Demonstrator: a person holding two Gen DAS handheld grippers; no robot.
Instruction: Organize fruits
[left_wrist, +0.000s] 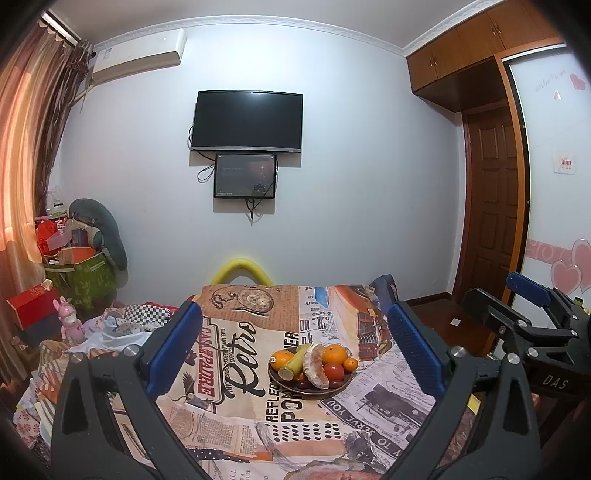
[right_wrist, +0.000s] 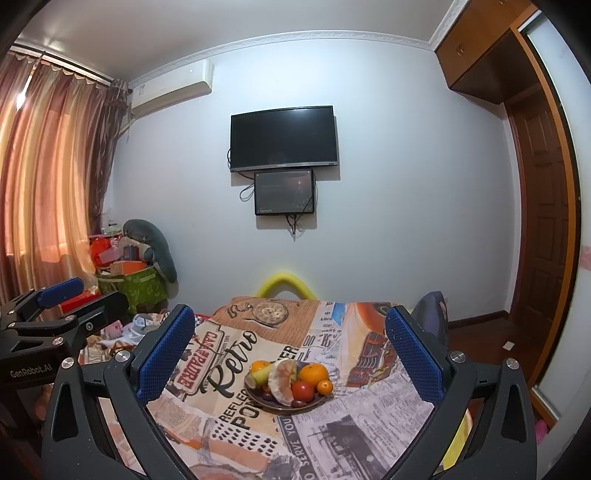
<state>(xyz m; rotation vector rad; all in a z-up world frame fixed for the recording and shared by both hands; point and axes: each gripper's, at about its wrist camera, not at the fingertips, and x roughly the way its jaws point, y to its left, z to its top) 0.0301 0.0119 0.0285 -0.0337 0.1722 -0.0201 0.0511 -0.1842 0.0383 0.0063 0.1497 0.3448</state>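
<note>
A dark round plate (left_wrist: 284, 382) (right_wrist: 258, 400) of fruit sits on a table with a newspaper-print cloth (left_wrist: 229, 406) (right_wrist: 332, 417). It holds a large orange (left_wrist: 334, 353) (right_wrist: 313, 372), a small orange (left_wrist: 350, 364), a red tomato (left_wrist: 333, 371) (right_wrist: 303, 390), a peeled pomelo segment (left_wrist: 314, 365) (right_wrist: 282, 380), a green-yellow fruit (left_wrist: 293, 363) and another orange (left_wrist: 281, 358). My left gripper (left_wrist: 295, 347) is open and empty, held back from the plate. My right gripper (right_wrist: 290, 350) is open and empty, also back from the plate.
A yellow chair back (left_wrist: 242, 268) stands behind the table's far edge. Boxes, a green bag (left_wrist: 86, 277) and clutter fill the left side by the curtain. A wooden door (left_wrist: 493, 206) and floor lie to the right. Two screens hang on the wall.
</note>
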